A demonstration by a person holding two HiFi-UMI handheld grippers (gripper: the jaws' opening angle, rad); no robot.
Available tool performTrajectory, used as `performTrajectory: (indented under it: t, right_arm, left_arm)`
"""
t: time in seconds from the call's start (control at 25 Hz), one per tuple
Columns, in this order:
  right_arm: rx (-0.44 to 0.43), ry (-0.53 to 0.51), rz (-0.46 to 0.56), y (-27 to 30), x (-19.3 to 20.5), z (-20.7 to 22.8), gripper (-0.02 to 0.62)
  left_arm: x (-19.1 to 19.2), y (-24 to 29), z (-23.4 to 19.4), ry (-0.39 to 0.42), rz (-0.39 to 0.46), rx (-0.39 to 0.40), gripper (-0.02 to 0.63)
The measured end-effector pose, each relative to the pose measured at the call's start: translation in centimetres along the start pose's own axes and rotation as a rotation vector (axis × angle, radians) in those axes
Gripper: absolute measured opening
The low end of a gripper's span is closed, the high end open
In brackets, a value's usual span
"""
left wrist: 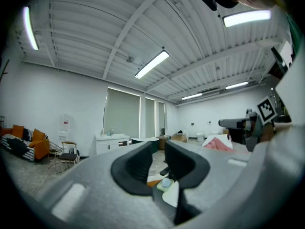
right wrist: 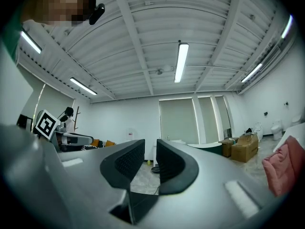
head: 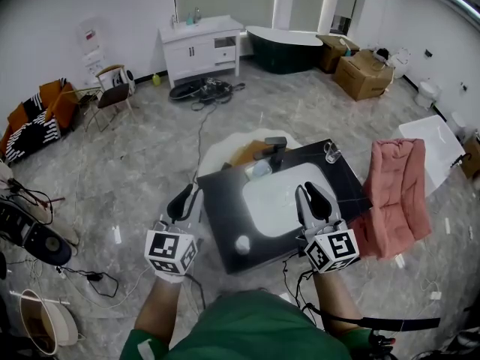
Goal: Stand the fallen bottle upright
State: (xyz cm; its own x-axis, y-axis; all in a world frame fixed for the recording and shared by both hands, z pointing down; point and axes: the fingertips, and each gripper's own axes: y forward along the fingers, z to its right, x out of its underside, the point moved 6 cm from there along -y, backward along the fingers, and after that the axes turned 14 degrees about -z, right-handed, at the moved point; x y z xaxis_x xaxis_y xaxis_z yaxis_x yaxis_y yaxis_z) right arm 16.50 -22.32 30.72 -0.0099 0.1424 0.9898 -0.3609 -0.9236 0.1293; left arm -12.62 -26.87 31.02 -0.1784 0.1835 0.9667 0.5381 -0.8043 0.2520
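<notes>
A small pale blue bottle (head: 261, 169) lies on its side at the back of the black countertop (head: 225, 216), next to the black faucet (head: 274, 150) behind the white sink basin (head: 277, 197). My left gripper (head: 187, 195) hovers at the counter's left edge; its jaws stand apart with nothing between them. In the left gripper view (left wrist: 158, 156) the bottle (left wrist: 166, 182) shows far off through the gap. My right gripper (head: 313, 193) is over the basin's right rim, jaws apart and empty, the same in the right gripper view (right wrist: 150, 159).
A clear glass (head: 332, 153) stands at the counter's back right corner and a small white round thing (head: 242, 243) near its front left. A pink cloth (head: 397, 193) hangs to the right. A white vanity (head: 201, 47), dark bathtub (head: 283, 47) and boxes (head: 364, 73) stand far back.
</notes>
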Motion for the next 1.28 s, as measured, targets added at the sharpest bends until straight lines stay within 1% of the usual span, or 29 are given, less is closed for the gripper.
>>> performTrajectory:
  t: [0.36,0.6,0.88,1.28]
  right_arm:
    - [0.008,-0.009,-0.016,-0.1,0.0,0.6,0.077]
    - [0.007,-0.029,-0.012,-0.2,0.3,0.5,0.075]
    - [0.003,-0.025,-0.027,0.2,1.3,0.6,0.074]
    - [0.007,-0.036,-0.040,0.2,1.2,-0.6,0.074]
  left_arm:
    - [-0.2,0.3,0.3,0.004,-0.001,-0.005,0.075]
    - [0.1,0.2,0.3,0.005,-0.007,-0.006,0.074]
    - [1.1,0.5,0.3,-0.002,-0.022,-0.008,0.074]
    - [1.6,-0.1,-0.4,-0.013,-0.030,0.000,0.074]
